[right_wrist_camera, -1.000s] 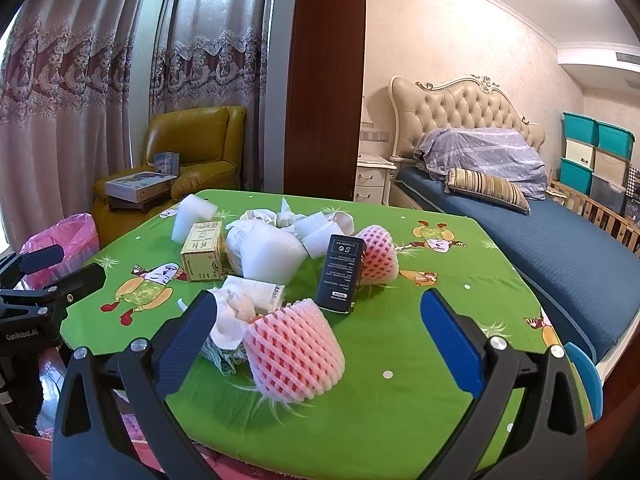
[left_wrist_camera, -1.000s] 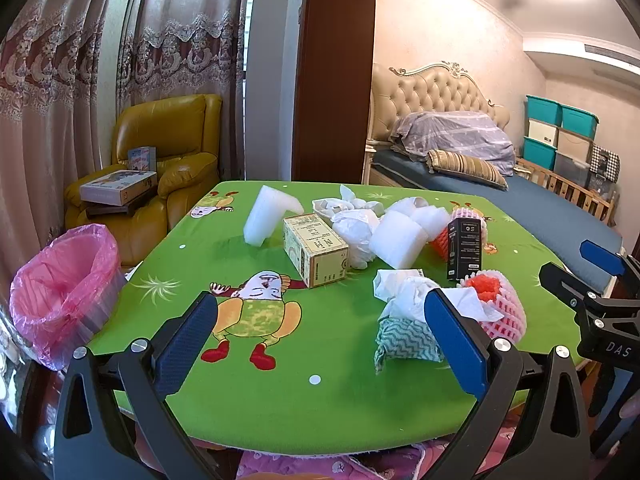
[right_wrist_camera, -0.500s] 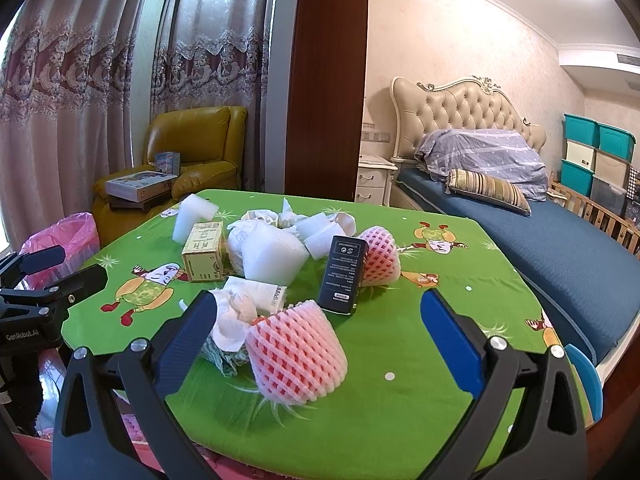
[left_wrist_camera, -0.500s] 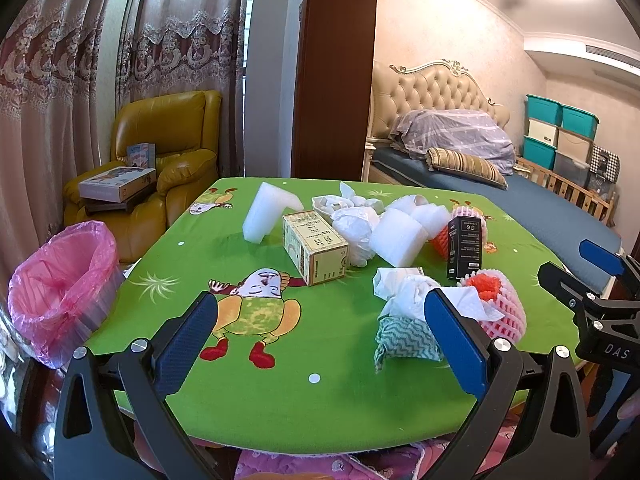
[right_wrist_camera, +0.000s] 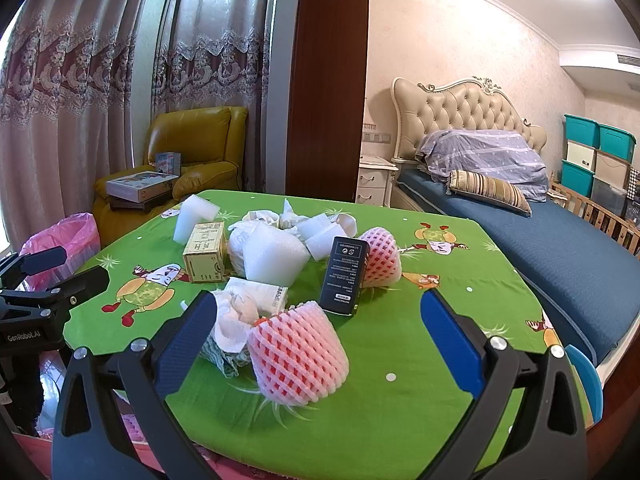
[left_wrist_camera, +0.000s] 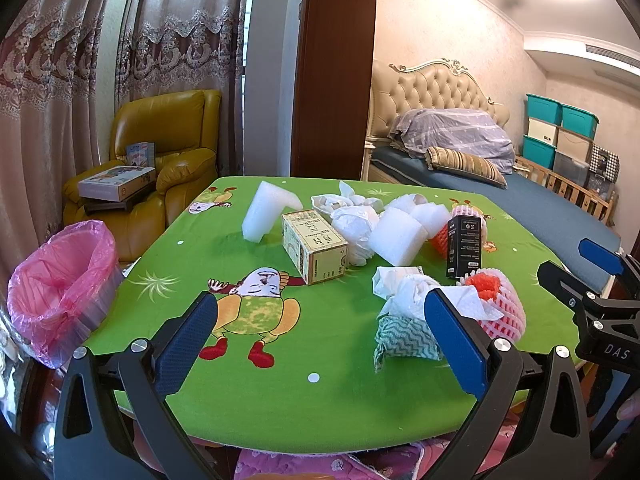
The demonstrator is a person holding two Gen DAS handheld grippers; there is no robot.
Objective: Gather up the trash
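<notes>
Starting nearest, your right gripper (right_wrist_camera: pixel 316 344) and left gripper (left_wrist_camera: pixel 318 344) gape wide and empty; straddle the pink foam net (right_wrist_camera: pixel 296 354) squarely; beyond lie boxes; carry left to the pink-lined bin (left_wrist_camera: pixel 60 280).

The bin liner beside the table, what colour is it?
Pink, translucent bin liner; clearest in the left wrist view.

The tablecloth (left_wrist_camera: pixel 240 392) is bright green with cartoon figures. The bin liner (left_wrist_camera: pixel 60 280) is pink. The foam net (right_wrist_camera: pixel 298 354) is pink over red, 1 box (right_wrist_camera: pixel 345 276) black, another box (left_wrist_camera: pixel 314 246) tan. The cloth (left_wrist_camera: pixel 404 342) has teal zigzags.
</notes>
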